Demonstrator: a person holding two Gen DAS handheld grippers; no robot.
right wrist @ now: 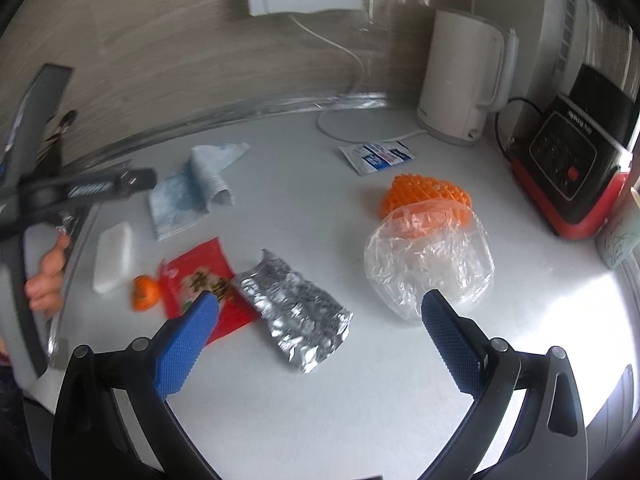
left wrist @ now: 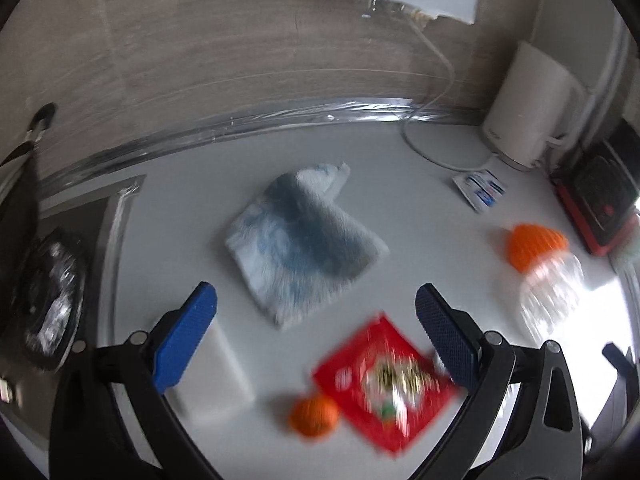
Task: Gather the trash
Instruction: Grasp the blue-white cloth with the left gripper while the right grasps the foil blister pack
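A red snack wrapper (left wrist: 384,384) lies on the white counter (left wrist: 400,208), low between the fingers of my open, empty left gripper (left wrist: 316,304). It also shows in the right wrist view (right wrist: 192,276), partly under a crumpled silver foil bag (right wrist: 296,312). My right gripper (right wrist: 320,312) is open and empty, just above the foil bag. A clear plastic bag (right wrist: 428,264) lies right of it, against an orange mesh piece (right wrist: 424,196); both show in the left wrist view (left wrist: 548,292). A small blue-white sachet (right wrist: 376,156) lies near the kettle.
A blue-grey cloth (left wrist: 300,240), a white block (left wrist: 212,376) and a small orange fruit (left wrist: 314,416) lie on the counter. A white kettle (right wrist: 460,76) with cord stands at the back right, a red-black appliance (right wrist: 576,160) at the right edge. A sink (left wrist: 52,292) is at the left.
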